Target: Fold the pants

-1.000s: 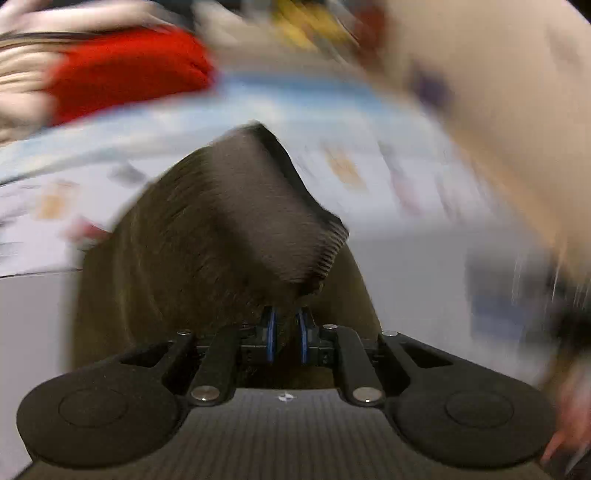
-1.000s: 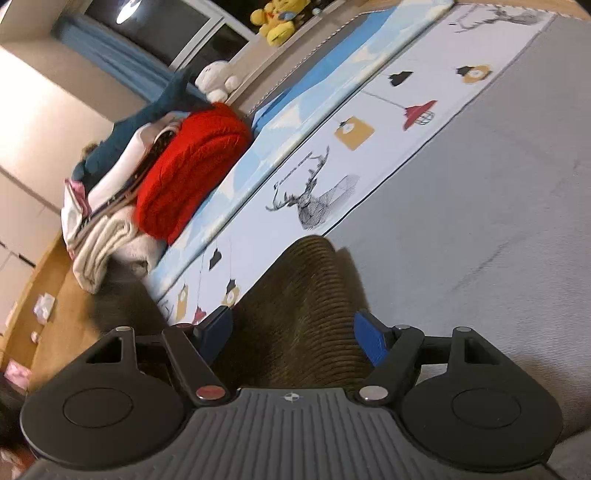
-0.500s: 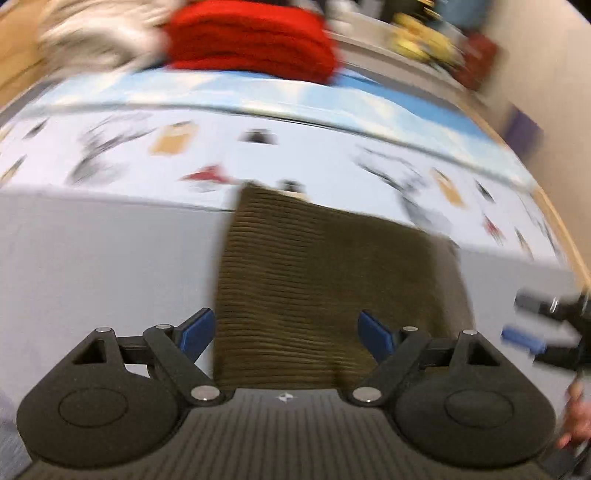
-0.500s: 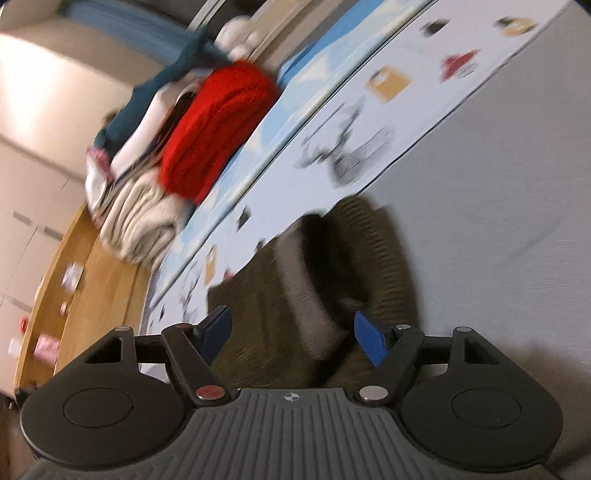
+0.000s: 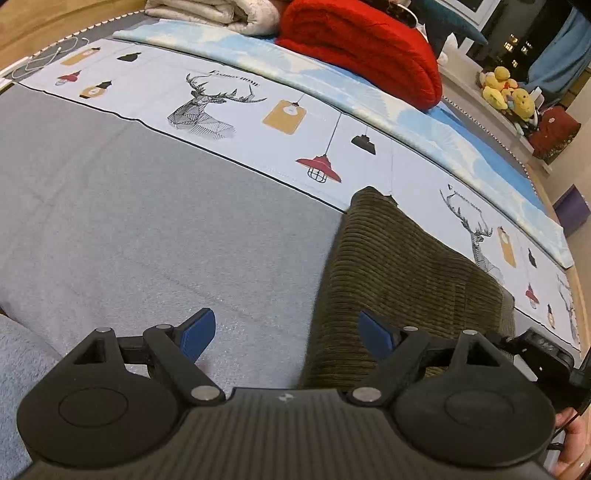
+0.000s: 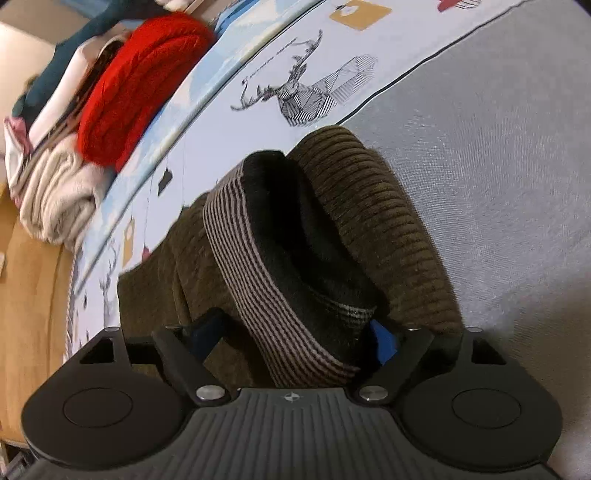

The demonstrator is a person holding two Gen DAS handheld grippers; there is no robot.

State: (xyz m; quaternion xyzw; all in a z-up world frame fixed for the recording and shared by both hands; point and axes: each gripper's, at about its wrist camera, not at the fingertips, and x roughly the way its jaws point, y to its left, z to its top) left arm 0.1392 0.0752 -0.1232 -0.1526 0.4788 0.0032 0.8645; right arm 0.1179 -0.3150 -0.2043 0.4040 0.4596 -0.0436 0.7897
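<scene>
Olive corduroy pants (image 5: 406, 273) lie folded on the grey bedspread (image 5: 147, 221). My left gripper (image 5: 286, 334) hangs open just above them. The pants' left edge runs between its blue pads (image 5: 195, 334) and nothing is held. In the right wrist view the pants (image 6: 388, 221) bulge up at the waist, showing a striped elastic waistband (image 6: 258, 280) and dark lining. My right gripper (image 6: 295, 338) straddles that waistband with its jaws closing. The right pad (image 6: 384, 343) sits at the band's end, while the left pad stands a little apart from it.
A printed sheet with deer and lamps (image 5: 288, 122) runs behind the pants. Beyond it lie a red blanket (image 5: 362, 48), folded cream bedding (image 5: 221, 14) and yellow plush toys (image 5: 506, 92). A person's hand (image 5: 570, 439) shows at the right edge. Wood floor (image 6: 33, 295) lies past the bed.
My left gripper let go of the pants fabric, opened wide and swung left, and the pants now lie flat. My right gripper dropped onto the waistband and its jaws have narrowed.
</scene>
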